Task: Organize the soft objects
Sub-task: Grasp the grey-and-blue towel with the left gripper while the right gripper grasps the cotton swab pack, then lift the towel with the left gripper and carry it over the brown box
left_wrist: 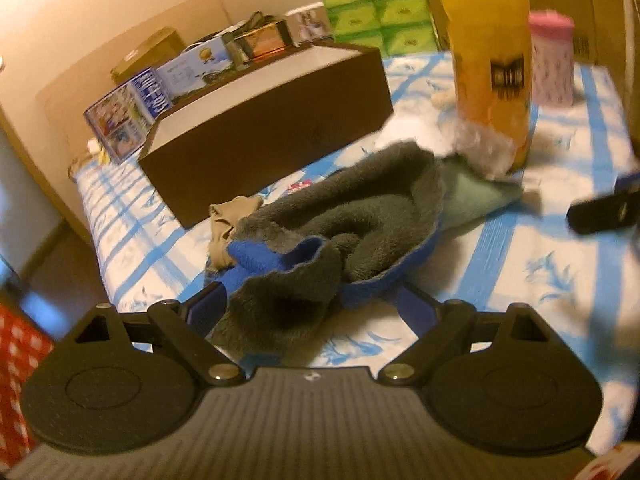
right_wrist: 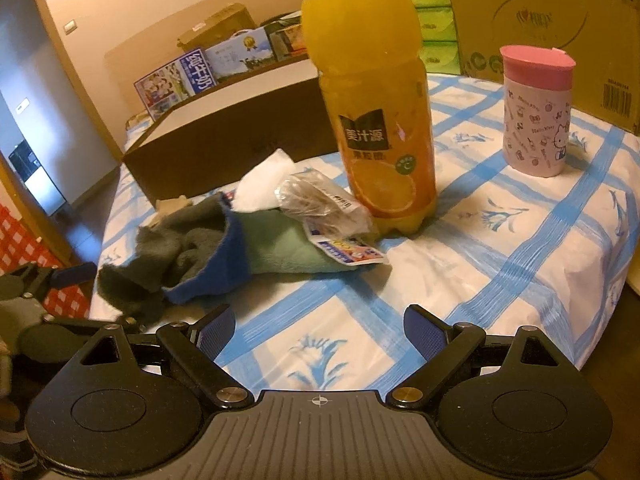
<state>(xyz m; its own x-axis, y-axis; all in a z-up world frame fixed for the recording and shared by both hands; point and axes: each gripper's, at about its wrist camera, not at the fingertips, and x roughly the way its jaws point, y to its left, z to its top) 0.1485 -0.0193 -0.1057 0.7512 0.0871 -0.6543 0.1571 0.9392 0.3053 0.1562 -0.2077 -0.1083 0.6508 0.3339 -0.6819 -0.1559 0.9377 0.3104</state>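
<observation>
Left wrist | brown box [left_wrist: 264, 116] interior hidden | bottle [left_wrist: 486, 60] holds orange juice

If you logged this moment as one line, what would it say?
left tool: open around grey-blue cloth | right tool: open, empty | brown box: behind pile

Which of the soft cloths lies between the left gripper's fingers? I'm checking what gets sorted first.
The grey-and-blue fleece cloth: its near end lies between the open left gripper. The green cloth and beige cloth lie farther off.
</observation>
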